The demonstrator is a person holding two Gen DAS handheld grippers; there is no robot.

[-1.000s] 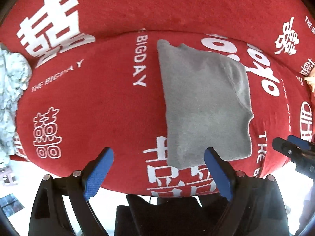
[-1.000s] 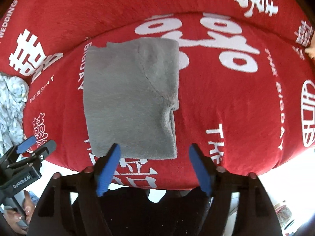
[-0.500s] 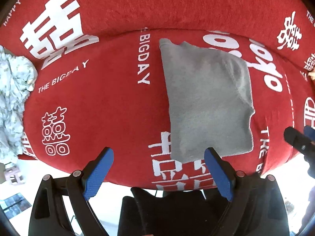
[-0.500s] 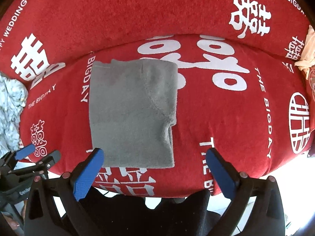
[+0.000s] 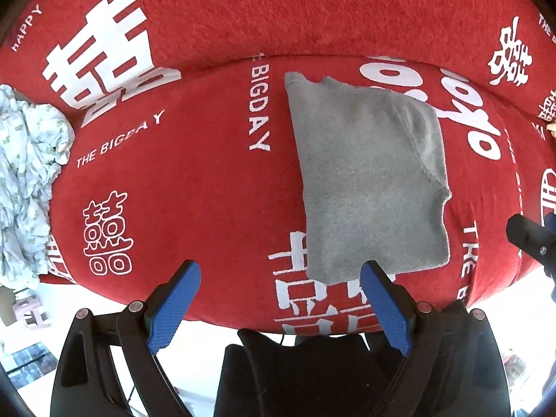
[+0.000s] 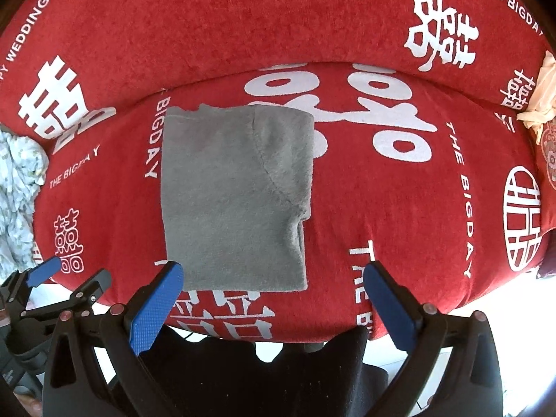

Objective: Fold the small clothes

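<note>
A grey fleece garment (image 5: pixel 368 180) lies folded into a neat rectangle on the red sofa seat (image 5: pixel 194 187); it also shows in the right wrist view (image 6: pixel 236 201). My left gripper (image 5: pixel 279 278) is open and empty, held back off the sofa's front edge, its right finger just below the garment's near corner. My right gripper (image 6: pixel 274 279) is open wide and empty, also off the front edge, near the garment's near hem. Each gripper shows at the edge of the other's view: the right gripper (image 5: pixel 531 239) and the left gripper (image 6: pixel 66 281).
The sofa wears a red cover with white lettering and a backrest (image 6: pixel 243 24) behind. A crumpled pale floral cloth (image 5: pixel 27 180) lies at the seat's left end. A cream cloth (image 6: pixel 542 97) sits at the far right. Pale floor (image 5: pixel 208 354) lies below the front edge.
Both grippers have drawn back and up from the garment, which looks smaller now. The right gripper's jaws have opened wider. The garment has not moved.
</note>
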